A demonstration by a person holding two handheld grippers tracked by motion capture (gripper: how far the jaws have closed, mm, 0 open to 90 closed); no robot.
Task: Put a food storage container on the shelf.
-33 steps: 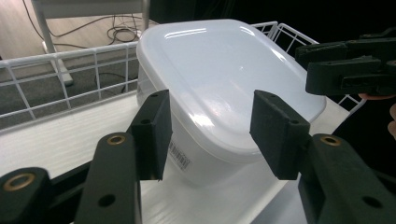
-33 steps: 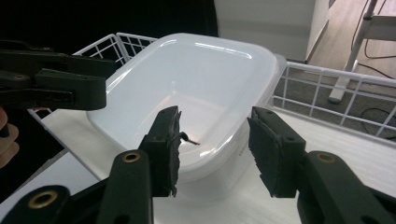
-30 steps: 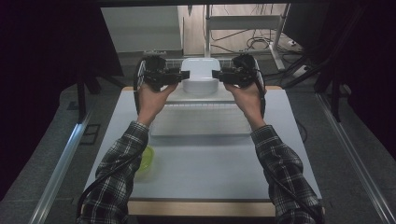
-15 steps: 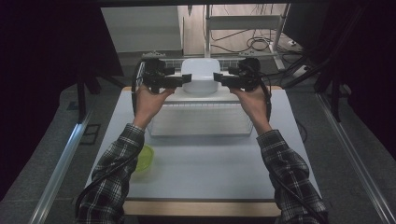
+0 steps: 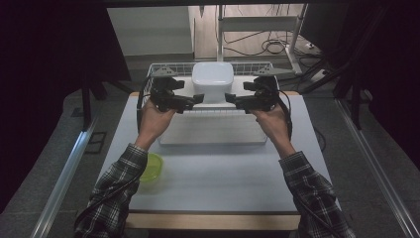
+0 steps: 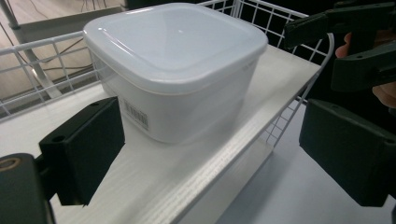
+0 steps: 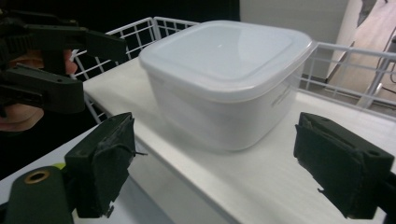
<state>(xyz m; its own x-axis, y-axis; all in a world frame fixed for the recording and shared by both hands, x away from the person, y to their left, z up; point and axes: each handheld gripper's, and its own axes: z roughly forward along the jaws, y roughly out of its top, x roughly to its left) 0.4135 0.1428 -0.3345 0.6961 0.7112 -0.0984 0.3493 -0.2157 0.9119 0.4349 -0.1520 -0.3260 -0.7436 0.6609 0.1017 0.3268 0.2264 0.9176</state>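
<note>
A white lidded plastic container stands on a white shelf board inside a wire rack. My left gripper sits just off the container's left front corner. The right gripper is off its right front corner. They point at each other. The jaws of both have just been opening and now stand open, with nothing between them. The container lies ahead of each pair, untouched.
A green bowl sits near the left edge of the pale table, by the left sleeve. The rack's wire walls rise behind and beside the container. A metal stand and cables are on the floor beyond.
Both grippers have drawn back toward the person, away from the container's sides, and their jaws have spread apart. The container has stayed in place on the shelf.
</note>
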